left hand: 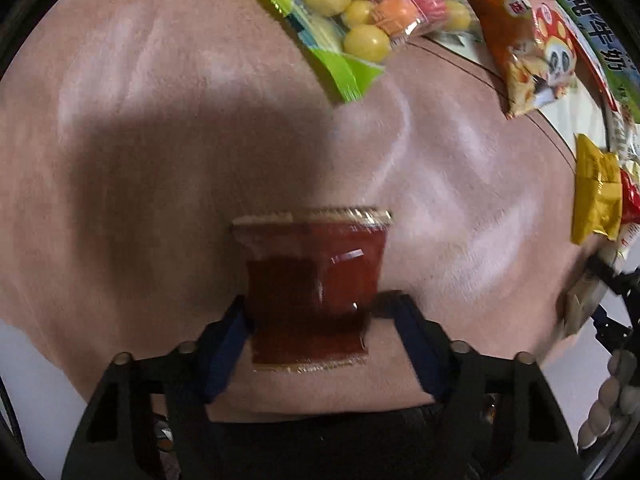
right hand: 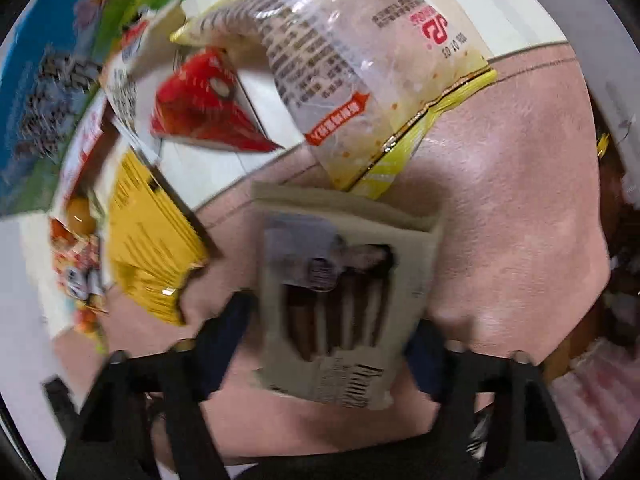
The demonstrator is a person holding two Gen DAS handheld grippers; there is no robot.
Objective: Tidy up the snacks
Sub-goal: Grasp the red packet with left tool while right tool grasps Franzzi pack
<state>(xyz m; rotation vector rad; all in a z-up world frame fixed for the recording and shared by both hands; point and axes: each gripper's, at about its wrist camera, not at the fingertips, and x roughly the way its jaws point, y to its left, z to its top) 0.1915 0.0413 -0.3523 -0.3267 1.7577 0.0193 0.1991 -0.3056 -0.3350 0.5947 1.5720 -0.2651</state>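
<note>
In the left wrist view my left gripper (left hand: 312, 312) is shut on a dark red jelly cup (left hand: 316, 276), held sideways above a pink mat (left hand: 140, 100). In the right wrist view my right gripper (right hand: 332, 320) is shut on a beige packet of chocolate sticks (right hand: 340, 300), held over the same pink mat (right hand: 512, 208). A bag of coloured gum balls (left hand: 360, 12) and an orange panda snack bag (left hand: 528, 40) lie at the mat's far edge.
A yellow packet (left hand: 596, 192) lies at the right. In the right wrist view a clear yellow-edged bag (right hand: 360, 60), a red triangular packet (right hand: 204, 104) and a yellow packet (right hand: 148, 240) lie close ahead and left. A blue-green box (right hand: 52, 80) stands far left.
</note>
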